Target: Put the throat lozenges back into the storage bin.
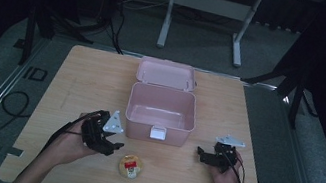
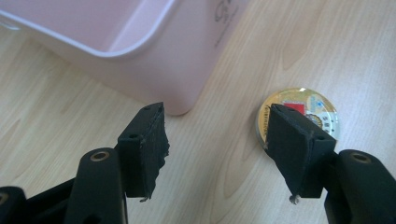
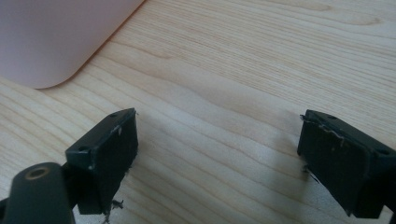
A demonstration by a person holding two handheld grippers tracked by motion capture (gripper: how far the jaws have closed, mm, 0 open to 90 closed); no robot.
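Lay flat, label up, no long axis: one round tin just before one pink box. Both grippers' fingers apart, empty: left gripper, right gripper.

Bench across the middle of the high view, with the floor and a frame stand above it toward the top of the frame. Open box at the centre of the bench, its lid standing behind it, toward the upper centre. Round tin at lower centre, on the bench in front of the box and apart from it. Left claw just left of the tin, below the box's lower left corner. Right claw at lower right, right of the box's front corner. In the left claw's own view the tin lies behind the right-hand pad.
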